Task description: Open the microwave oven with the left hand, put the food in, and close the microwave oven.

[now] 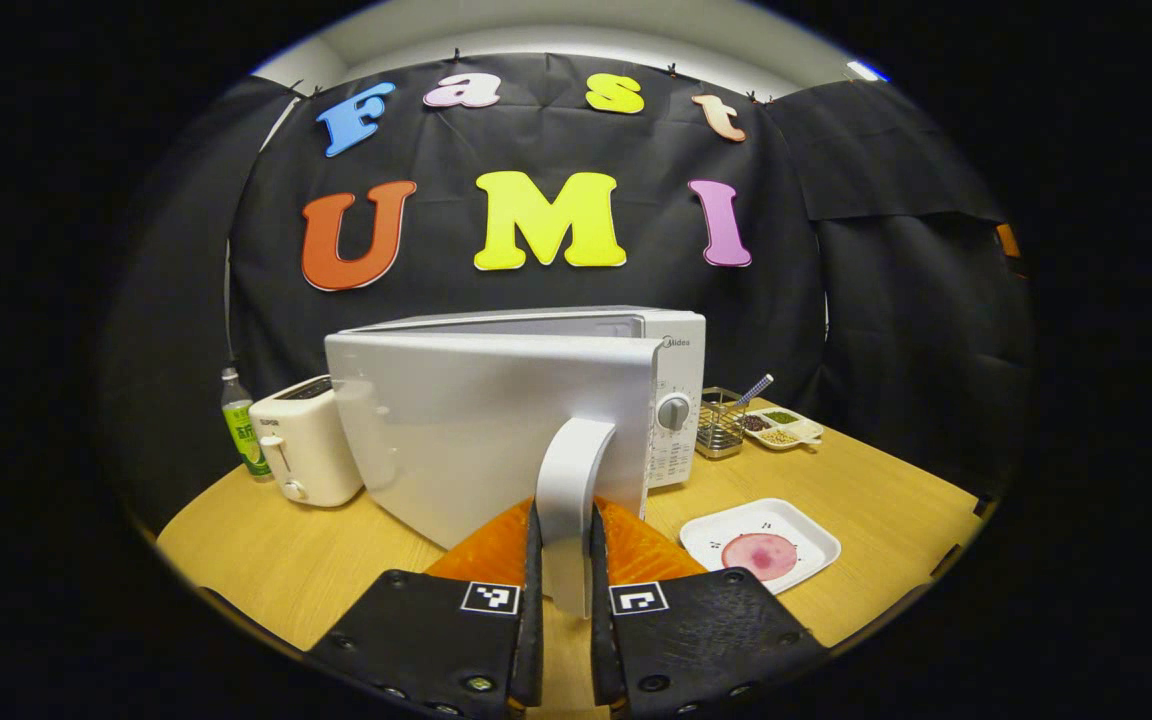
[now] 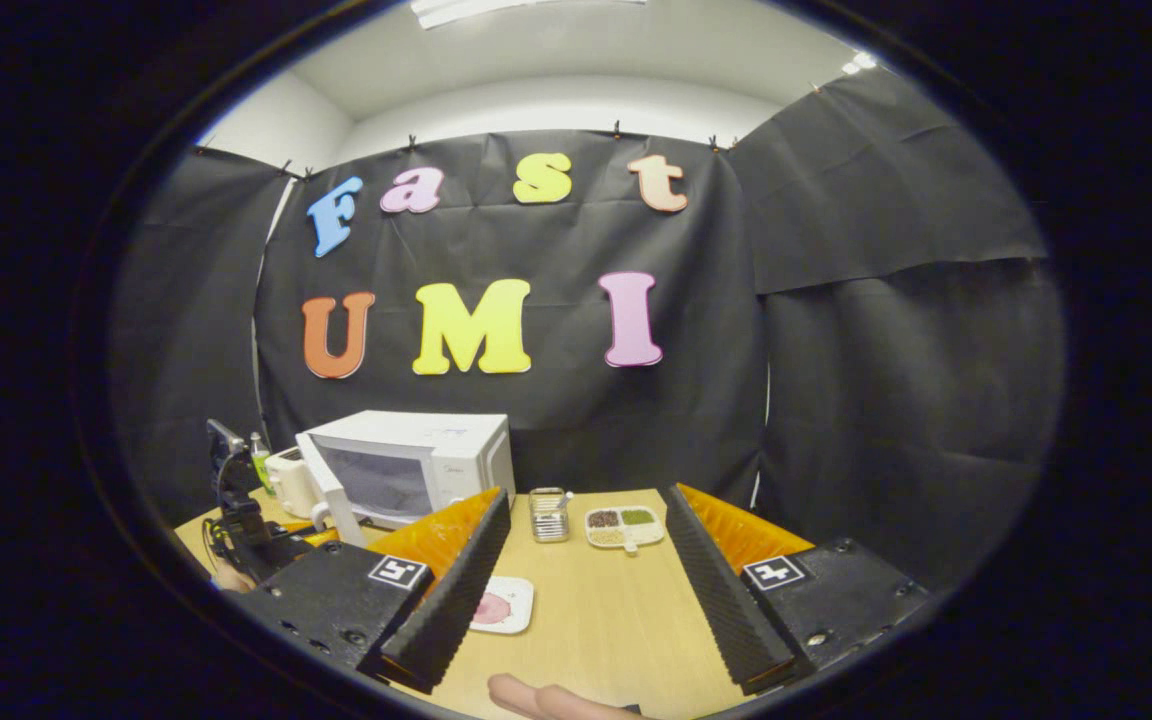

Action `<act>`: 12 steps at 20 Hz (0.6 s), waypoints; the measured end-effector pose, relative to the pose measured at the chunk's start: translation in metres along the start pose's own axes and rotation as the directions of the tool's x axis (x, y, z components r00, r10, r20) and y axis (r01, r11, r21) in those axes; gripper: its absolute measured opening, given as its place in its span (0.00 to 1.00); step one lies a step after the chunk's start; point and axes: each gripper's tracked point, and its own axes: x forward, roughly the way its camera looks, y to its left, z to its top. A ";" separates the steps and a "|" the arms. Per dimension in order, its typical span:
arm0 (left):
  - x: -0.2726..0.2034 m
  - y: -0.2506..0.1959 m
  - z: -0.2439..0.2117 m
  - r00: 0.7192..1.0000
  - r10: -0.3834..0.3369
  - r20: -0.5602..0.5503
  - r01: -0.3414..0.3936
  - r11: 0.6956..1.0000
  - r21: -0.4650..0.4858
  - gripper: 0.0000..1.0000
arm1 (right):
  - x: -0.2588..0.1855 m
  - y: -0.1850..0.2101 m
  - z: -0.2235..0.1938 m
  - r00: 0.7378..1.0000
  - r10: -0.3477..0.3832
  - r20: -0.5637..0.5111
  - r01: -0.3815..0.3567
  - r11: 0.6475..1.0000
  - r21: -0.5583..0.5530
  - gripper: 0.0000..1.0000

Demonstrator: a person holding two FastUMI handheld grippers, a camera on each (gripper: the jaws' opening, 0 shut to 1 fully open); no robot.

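A white microwave oven (image 1: 671, 350) stands on the wooden table with its door (image 1: 476, 420) swung partly open toward me. My left gripper (image 1: 566, 590) is shut on the door's white handle (image 1: 569, 480), one finger on each side. A white plate with a pink slice of food (image 1: 759, 553) lies on the table to the right of the handle. In the right gripper view the microwave (image 2: 436, 465) sits at the back left, the food plate (image 2: 501, 606) lies beside my right gripper (image 2: 586, 590), which is open and holds nothing. The left gripper (image 2: 246, 530) is at the door there.
A white toaster (image 1: 304, 453) and a green bottle (image 1: 241, 425) stand left of the microwave. A wire utensil basket (image 1: 721, 422) and a divided dish of grains (image 1: 784, 427) sit to its right. A person's fingers (image 2: 546, 700) show at the bottom edge of the right gripper view.
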 end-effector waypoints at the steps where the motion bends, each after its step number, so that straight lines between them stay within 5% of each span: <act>1: -0.011 0.011 -0.002 1.000 0.012 0.003 -0.012 1.000 0.007 0.18 | -0.002 0.001 0.001 1.000 -0.004 0.002 0.004 1.000 -0.011 1.00; 10: -0.119 0.115 -0.044 0.996 0.081 -0.034 -0.083 0.996 -0.041 0.22 | -0.015 0.034 0.001 0.999 0.046 0.016 -0.046 0.999 -0.022 1.00; 11: -0.132 0.124 -0.042 0.994 0.107 -0.026 -0.108 0.993 -0.050 0.30 | -0.013 0.039 -0.002 0.998 0.057 0.005 -0.057 0.998 -0.030 1.00; 12: -0.145 0.128 -0.038 0.993 0.119 -0.012 -0.119 0.991 -0.061 0.51 | -0.009 0.045 -0.006 0.998 0.067 -0.008 -0.067 0.997 -0.040 1.00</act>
